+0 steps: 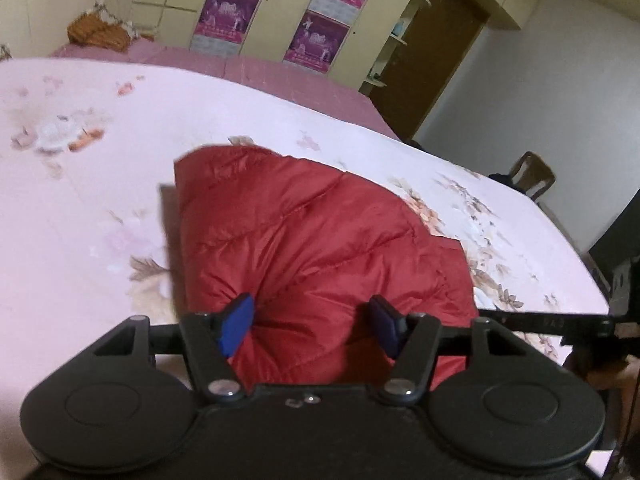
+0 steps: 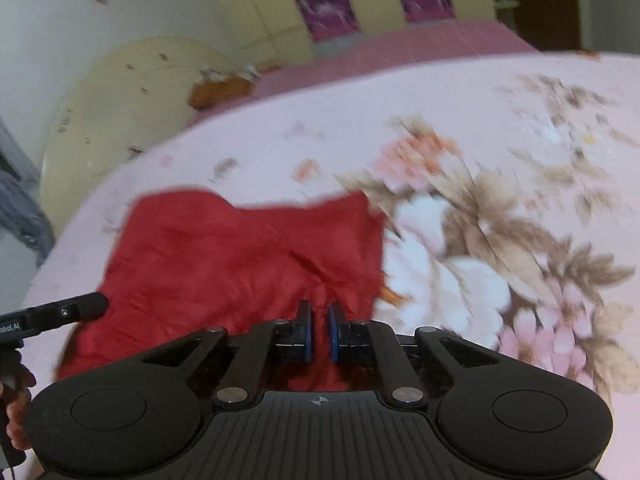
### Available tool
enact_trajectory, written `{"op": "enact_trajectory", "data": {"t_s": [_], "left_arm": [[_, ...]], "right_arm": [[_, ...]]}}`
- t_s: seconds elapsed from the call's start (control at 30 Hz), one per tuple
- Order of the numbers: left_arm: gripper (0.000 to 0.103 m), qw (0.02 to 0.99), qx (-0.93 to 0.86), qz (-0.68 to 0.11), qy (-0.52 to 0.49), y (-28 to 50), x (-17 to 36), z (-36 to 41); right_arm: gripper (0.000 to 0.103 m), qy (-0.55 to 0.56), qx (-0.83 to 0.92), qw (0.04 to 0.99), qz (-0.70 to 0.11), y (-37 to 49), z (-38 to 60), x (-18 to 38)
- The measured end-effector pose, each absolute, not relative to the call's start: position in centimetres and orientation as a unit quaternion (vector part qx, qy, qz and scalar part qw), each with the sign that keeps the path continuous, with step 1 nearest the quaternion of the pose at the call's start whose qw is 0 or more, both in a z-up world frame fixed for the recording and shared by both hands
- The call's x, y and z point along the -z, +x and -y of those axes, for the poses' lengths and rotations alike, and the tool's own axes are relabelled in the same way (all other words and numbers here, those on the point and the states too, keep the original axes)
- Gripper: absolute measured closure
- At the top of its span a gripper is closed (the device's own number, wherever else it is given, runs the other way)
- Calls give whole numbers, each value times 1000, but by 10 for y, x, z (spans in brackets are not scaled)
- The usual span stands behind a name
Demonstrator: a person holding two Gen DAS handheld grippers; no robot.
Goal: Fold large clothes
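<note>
Left gripper [image 1: 311, 326] spread wide, pads pressed into red quilted jacket [image 1: 312, 240] | right gripper [image 2: 320, 334] nearly closed, apparently pinching its hem | jacket near bed [image 1: 80, 200] front edge | advice: secure left grip, lift evenly.

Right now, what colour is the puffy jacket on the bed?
Red. The quilted jacket shows best in the left wrist view.
</note>
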State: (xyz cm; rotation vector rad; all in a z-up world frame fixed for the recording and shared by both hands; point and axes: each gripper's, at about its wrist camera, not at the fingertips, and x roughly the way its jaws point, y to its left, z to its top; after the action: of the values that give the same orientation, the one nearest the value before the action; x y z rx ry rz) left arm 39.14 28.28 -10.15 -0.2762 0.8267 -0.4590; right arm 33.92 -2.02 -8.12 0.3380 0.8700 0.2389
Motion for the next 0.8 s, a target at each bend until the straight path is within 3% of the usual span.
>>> {"op": "enact_trajectory", "data": {"t_s": [0.3, 0.43, 0.53, 0.8], "left_arm": [[41, 882, 238, -382, -138, 389, 96, -285], [39, 883, 225, -396, -111, 393, 106, -278], [42, 886, 218, -397, -100, 387, 102, -280], [43, 890, 265, -369, -49, 300, 65, -278]], "right_arm": [[95, 153, -147, 909, -359, 323, 14, 35], [95, 111, -127, 897, -408, 344, -4, 62], [95, 146, -118, 884, -427, 350, 10, 83], [95, 135, -224, 898, -354, 278, 14, 17]]}}
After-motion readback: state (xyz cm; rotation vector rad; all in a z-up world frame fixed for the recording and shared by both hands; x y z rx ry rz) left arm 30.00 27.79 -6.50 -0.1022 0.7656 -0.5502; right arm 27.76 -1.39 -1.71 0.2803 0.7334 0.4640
